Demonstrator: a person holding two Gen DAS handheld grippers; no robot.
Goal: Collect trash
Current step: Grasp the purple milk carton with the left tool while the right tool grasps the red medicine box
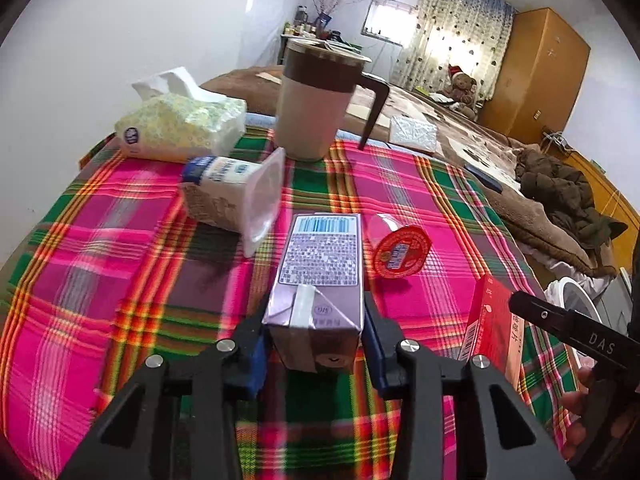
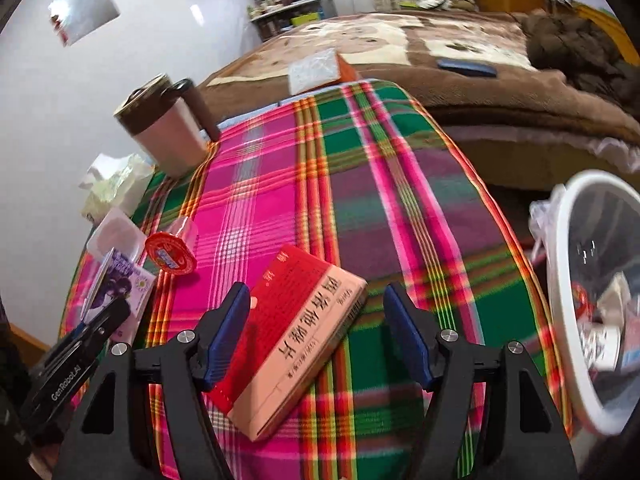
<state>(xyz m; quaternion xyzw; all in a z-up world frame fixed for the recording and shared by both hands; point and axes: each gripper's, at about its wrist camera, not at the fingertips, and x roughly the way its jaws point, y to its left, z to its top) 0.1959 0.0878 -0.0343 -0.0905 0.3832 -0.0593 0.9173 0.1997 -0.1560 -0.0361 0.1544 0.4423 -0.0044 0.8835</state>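
A purple drink carton [image 1: 320,252] lies on the plaid tablecloth [image 1: 120,240], and my left gripper [image 1: 316,320] is shut on its near end, a blue pad against each side. The right wrist view shows that carton [image 2: 120,292] at far left. A red and pink box [image 2: 304,332] lies slanted between the fingers of my right gripper [image 2: 316,300], which is open; its right pad stands apart from the box. A small cup with a red foil lid [image 1: 402,252] sits just right of the carton. A clear plastic cup [image 1: 232,192] lies on its side to the left.
A white bin [image 2: 560,280] lined with a bag and holding rubbish stands past the table's right edge. A lidded mug with a dark handle [image 1: 316,100] and a tissue pack [image 1: 180,128] sit at the table's far side. A bed with a brown blanket [image 2: 440,52] lies beyond.
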